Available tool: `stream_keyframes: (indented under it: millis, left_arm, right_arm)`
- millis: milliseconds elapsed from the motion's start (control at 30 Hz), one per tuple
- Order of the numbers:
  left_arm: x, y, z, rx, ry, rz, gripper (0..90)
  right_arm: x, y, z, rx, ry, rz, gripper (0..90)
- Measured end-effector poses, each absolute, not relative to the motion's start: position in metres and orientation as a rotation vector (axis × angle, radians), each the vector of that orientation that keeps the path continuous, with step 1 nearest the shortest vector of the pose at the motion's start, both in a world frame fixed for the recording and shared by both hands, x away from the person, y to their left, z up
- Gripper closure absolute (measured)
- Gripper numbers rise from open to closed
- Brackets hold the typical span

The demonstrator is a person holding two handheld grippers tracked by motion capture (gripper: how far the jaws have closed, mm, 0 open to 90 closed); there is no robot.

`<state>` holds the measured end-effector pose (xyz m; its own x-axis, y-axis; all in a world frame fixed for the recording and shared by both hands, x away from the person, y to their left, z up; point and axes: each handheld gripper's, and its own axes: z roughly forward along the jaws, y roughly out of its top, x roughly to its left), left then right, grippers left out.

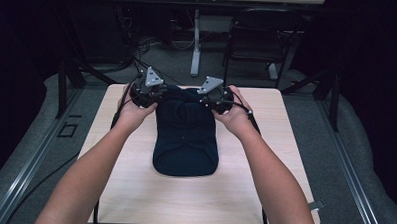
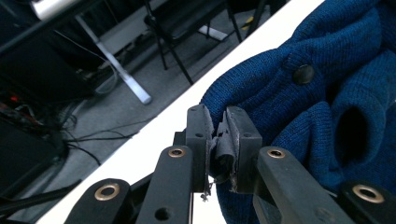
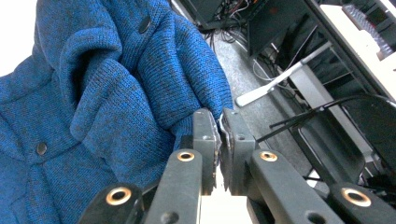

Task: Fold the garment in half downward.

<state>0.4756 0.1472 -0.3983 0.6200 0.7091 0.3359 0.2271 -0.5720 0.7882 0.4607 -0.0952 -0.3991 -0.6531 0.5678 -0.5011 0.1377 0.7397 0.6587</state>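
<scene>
A dark blue knitted cardigan (image 1: 186,136) with dark buttons lies folded on the light wooden table (image 1: 134,185), its far end raised off the top. My left gripper (image 1: 152,93) is shut on the far left corner of the knit (image 2: 261,88); fabric is pinched between its pads (image 2: 219,144). My right gripper (image 1: 212,96) is shut on the far right corner, and the blue knit (image 3: 116,93) bunches up to its pads (image 3: 219,135). A hand holds each gripper above the table's far edge.
A dark chair (image 1: 259,39) and a white table leg (image 1: 196,47) stand beyond the table's far edge. Cables lie on the grey floor (image 2: 93,116). Metal rails (image 1: 24,166) run along both sides of the table.
</scene>
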Motion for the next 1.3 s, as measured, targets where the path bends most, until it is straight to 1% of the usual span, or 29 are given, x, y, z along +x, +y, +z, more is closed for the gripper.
stream_keyframes:
  millis: [200,267,367,533,567,600,700,900,1300]
  left_arm:
    - [0.475,0.146,-0.384,2.095,0.725,0.887,80.8]
    - [0.473,0.148,-0.375,2.059,0.72,0.914,80.8]
    - [0.47,0.148,-0.377,2.061,0.714,0.91,80.8]
    - [0.467,0.146,-0.401,2.104,0.712,0.868,80.8]
    - [0.467,0.146,-0.401,2.104,0.712,0.868,80.8]
    - [0.467,0.145,-0.41,2.119,0.712,0.85,80.8]
    - [0.466,0.144,-0.418,2.141,0.713,0.843,80.8]
    - [0.465,0.145,-0.426,2.158,0.712,0.821,80.8]
    - [0.461,0.145,-0.425,2.148,0.725,0.822,80.8]
  right_arm:
    - [0.462,-0.094,-0.385,0.531,2.179,0.768,85.2]
    - [0.462,-0.094,-0.377,0.521,2.155,0.774,85.2]
    - [0.459,-0.095,-0.373,0.522,2.136,0.804,85.2]
    - [0.456,-0.095,-0.397,0.507,2.177,0.754,85.3]
    - [0.456,-0.095,-0.401,0.508,2.188,0.744,85.3]
    - [0.456,-0.096,-0.405,0.516,2.193,0.747,85.3]
    - [0.456,-0.096,-0.414,0.516,2.215,0.735,85.3]
    - [0.455,-0.096,-0.425,0.521,2.232,0.74,85.3]
    - [0.453,-0.095,-0.424,0.511,2.24,0.732,85.3]
